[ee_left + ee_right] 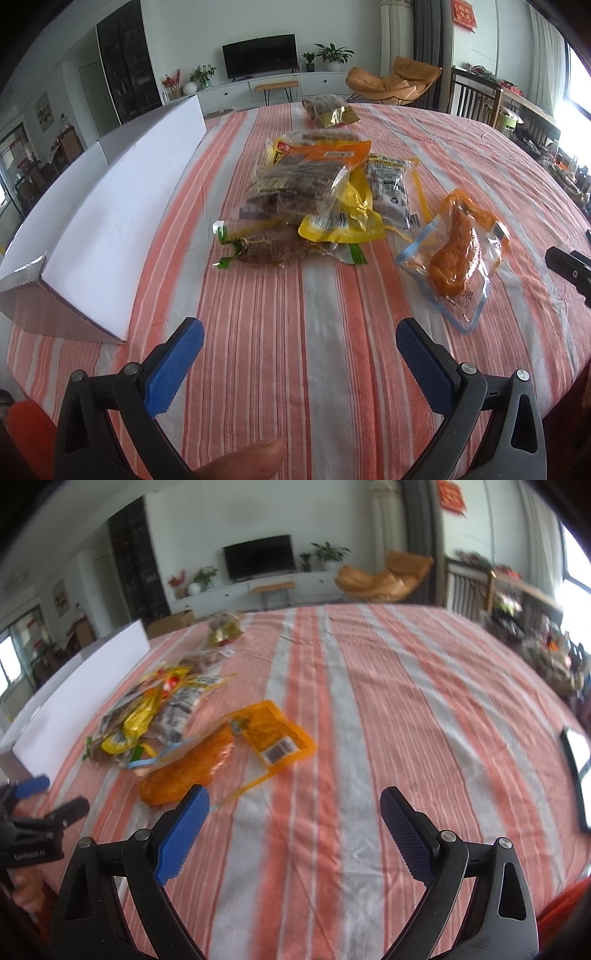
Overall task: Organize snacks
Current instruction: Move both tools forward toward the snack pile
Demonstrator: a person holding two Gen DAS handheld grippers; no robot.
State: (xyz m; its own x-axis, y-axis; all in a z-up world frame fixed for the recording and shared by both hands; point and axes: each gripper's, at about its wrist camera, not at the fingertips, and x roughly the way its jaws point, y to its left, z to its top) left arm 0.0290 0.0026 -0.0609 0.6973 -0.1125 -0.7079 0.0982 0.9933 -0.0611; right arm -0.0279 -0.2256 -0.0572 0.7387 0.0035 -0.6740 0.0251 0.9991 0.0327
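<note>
My left gripper (pixel 299 338) hung above the striped tablecloth (pixel 258 369), blue pads spread wide, nothing between them. A thumb tip (pixel 255 458) showed at the near edge of that view.

The snack pile (pixel 314 192) lay ahead of it, mid-table: several clear and yellow packets stacked on one another, a green-edged packet (pixel 258 247) at the near side of the heap. One orange packet (pixel 456 254) lay on its own just right of the pile, flat on the cloth. A further small packet (pixel 328 110) sat apart at the far side of the table.

A long white box (pixel 99 229) ran along the left of the table, from near to far, beside the pile but not touching it.

My right gripper (pixel 295 808) was also spread wide and empty, over bare cloth to the right of the snacks. From its camera the orange packet (pixel 221 757) lay just beyond its left pad (pixel 184 834); I could not tell whether they touched. That view was blurred.

The left gripper (pixel 40 801) showed at the left margin of the right view. A bright phone-like screen (pixel 578 760) rested at the right edge of the table.
</note>
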